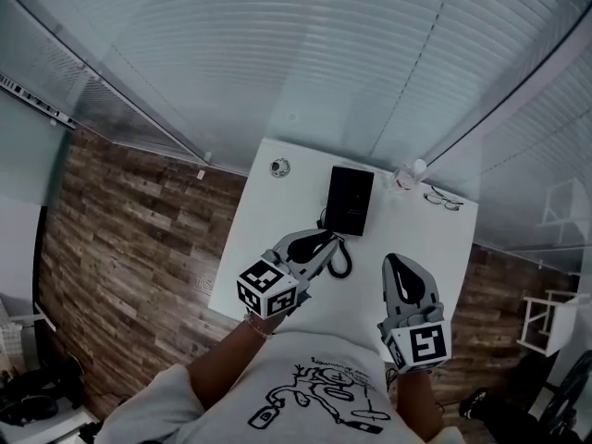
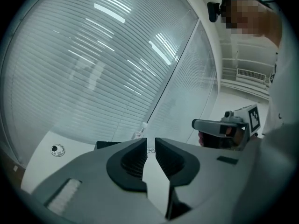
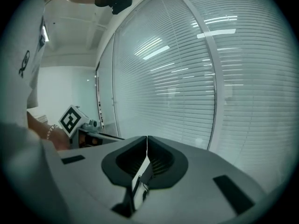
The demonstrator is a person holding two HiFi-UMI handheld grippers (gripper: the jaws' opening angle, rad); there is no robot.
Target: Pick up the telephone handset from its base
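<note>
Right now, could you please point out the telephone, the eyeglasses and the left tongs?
telephone (image 1: 350, 200): head view, middle of its black top.
eyeglasses (image 1: 444, 200): head view, the frame.
left tongs (image 2: 150, 141): left gripper view, midway between the tips.

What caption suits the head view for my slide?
Left gripper and right gripper, both shut, over the white table near the telephone.
</note>
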